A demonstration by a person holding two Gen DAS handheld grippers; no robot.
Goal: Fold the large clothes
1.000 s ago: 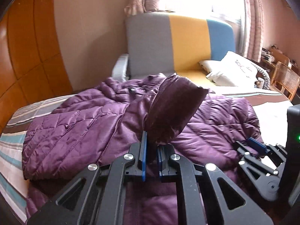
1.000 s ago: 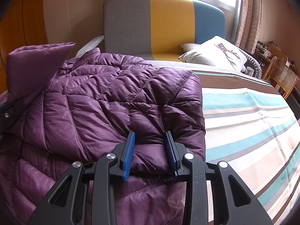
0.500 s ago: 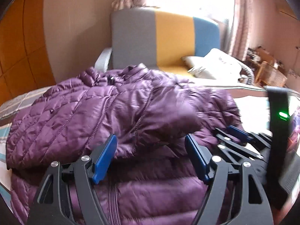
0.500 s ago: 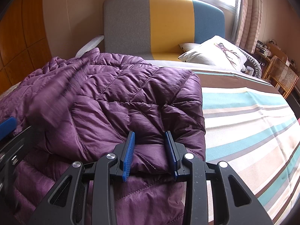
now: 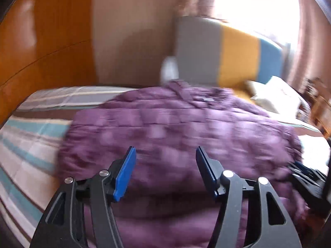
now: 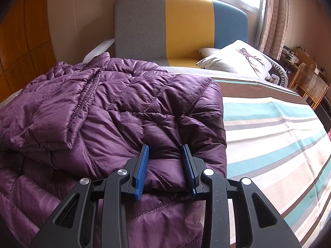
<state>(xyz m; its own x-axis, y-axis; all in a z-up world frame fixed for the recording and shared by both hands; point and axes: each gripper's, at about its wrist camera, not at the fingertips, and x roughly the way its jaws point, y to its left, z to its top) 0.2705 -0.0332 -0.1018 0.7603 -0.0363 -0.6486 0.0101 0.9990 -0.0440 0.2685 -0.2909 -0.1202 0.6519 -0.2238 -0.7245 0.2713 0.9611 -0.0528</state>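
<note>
A striped bedspread [image 6: 275, 136] in teal, cream and brown covers the bed, under a headboard [image 6: 182, 26] with 3 panels: grey, yellow, blue. The purple quilted jacket [image 6: 128, 107] lies across the bed's left half, 1 sleeve [image 6: 47, 113] folded over its body. The right gripper [image 6: 165, 165] is clamped on a puffy fold at the jacket's near edge. The left gripper [image 5: 165, 169] hovers over the jacket with its jaws apart and closing, nothing between them. A small label [image 5: 207, 99] near the collar is too blurred to read.
</note>
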